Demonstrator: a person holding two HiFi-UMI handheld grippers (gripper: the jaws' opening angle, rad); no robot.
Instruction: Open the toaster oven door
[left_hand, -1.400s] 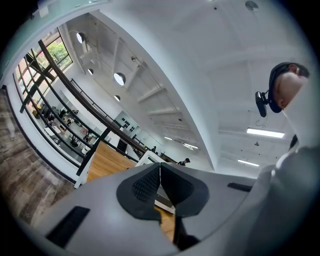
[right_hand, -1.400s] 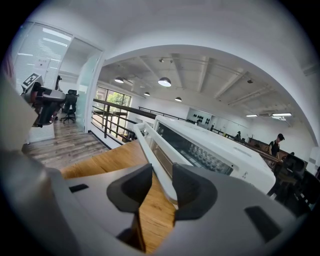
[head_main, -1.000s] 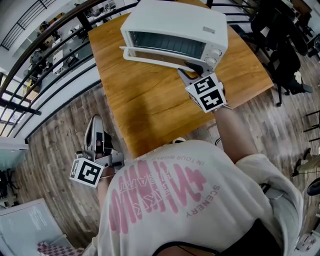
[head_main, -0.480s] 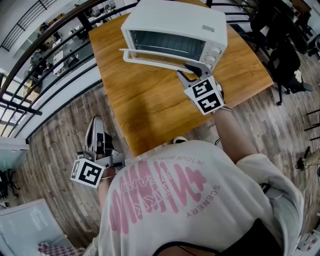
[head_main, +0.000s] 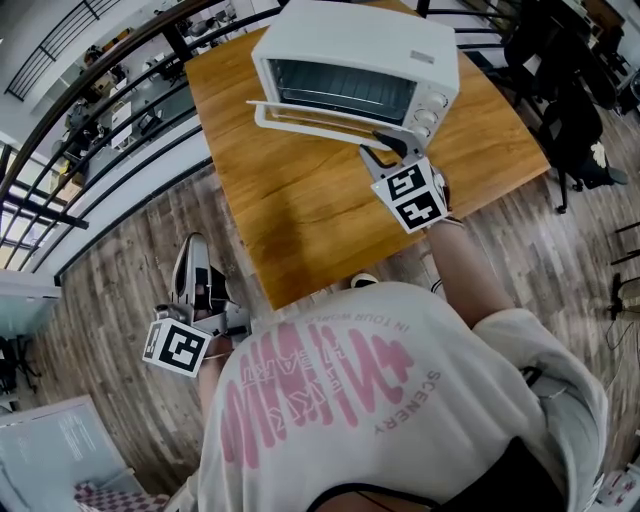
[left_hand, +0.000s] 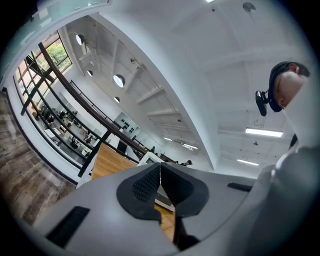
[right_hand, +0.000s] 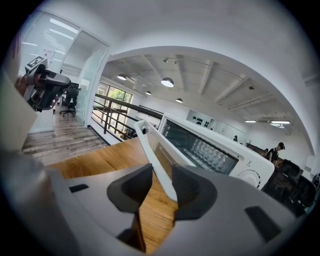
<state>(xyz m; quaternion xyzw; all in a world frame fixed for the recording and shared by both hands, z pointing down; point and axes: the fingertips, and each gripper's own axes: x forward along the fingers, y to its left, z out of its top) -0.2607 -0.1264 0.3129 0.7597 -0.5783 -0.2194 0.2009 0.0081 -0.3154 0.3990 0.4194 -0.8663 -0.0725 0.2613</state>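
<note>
You're standing at a wooden table (head_main: 300, 210) with the white toaster oven (head_main: 370, 40) sitting at its far end, and the oven's door (head_main: 310, 120) is tilting partway out from the front, not flat down. Your right gripper (head_main: 385, 148) is pinching the door's top rim at the end nearest the knobs (head_main: 428, 112), the white frame sitting between the dark pads. Your left gripper (head_main: 192, 262) is hanging low at your left side over the plank floor (head_main: 110, 300), off the table, with its jaws pressed together on nothing.
</note>
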